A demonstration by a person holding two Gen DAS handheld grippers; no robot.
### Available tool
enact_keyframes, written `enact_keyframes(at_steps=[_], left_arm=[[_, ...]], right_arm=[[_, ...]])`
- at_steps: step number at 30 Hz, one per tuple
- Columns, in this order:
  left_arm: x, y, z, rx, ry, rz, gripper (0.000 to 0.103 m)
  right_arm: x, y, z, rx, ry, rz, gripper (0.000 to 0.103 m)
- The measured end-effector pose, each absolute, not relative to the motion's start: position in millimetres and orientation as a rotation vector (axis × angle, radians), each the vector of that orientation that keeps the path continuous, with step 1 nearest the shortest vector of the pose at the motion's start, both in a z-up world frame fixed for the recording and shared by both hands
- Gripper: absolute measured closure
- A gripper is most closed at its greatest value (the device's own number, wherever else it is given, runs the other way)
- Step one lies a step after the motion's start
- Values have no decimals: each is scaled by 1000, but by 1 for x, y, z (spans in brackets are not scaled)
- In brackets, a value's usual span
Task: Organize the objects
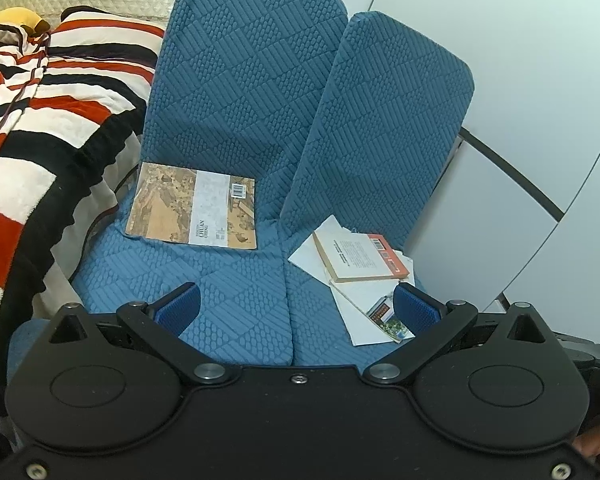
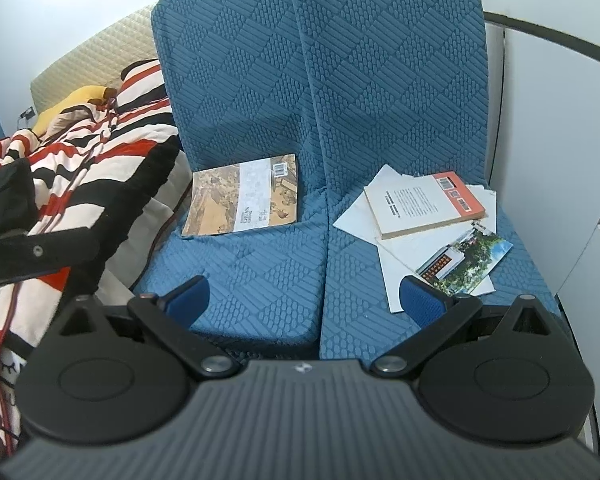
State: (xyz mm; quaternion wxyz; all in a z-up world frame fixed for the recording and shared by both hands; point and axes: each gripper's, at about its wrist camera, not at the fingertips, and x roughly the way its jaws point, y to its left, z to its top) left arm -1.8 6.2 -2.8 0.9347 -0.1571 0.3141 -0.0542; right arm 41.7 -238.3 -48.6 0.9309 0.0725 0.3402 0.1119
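Observation:
A tan landscape-cover book [image 1: 194,206] [image 2: 244,200] lies alone on the left blue seat cushion [image 1: 204,296], against the backrest. A paperback with an orange-red edge [image 1: 362,258] [image 2: 424,204] sits on top of a skewed pile of white booklets [image 1: 366,312] [image 2: 440,264] on the right cushion [image 2: 356,312]. My left gripper [image 1: 298,306] is open and empty, hovering over the front of the seats, its right finger beside the pile. My right gripper [image 2: 306,298] is open and empty, above the gap between the cushions.
A striped red, black and white blanket [image 1: 40,120] [image 2: 88,160] covers the bed to the left. White cabinet panels [image 1: 520,120] [image 2: 560,120] stand close on the right. The left gripper's body [image 2: 24,240] shows at the left of the right wrist view.

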Motion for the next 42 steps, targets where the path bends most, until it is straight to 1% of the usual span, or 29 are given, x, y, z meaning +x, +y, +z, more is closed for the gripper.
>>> enact_keyframes(at_steps=[15,21,27,35,38,42], left_arm=[[34,12,-40,-307,667,-85,0],[55,18,-59,-288,647,-53,0],[83,22,-85,-279,646,-42,1],[125,23,-116,-246,630,-1,0],[140,28,-126,-257,619,9,1],[163,32,-137,-230,601,35,0]], right_arm=[[78,-238,-83,133,729,236,0],[101,-241,-104,151,673,256,0],[126,-233,-119,105,643,280,0],[170,-226,-139,112,635,303,0],[188,-227,-146,131,636,320,6],[212,-228,-155,151,649,333,7]])
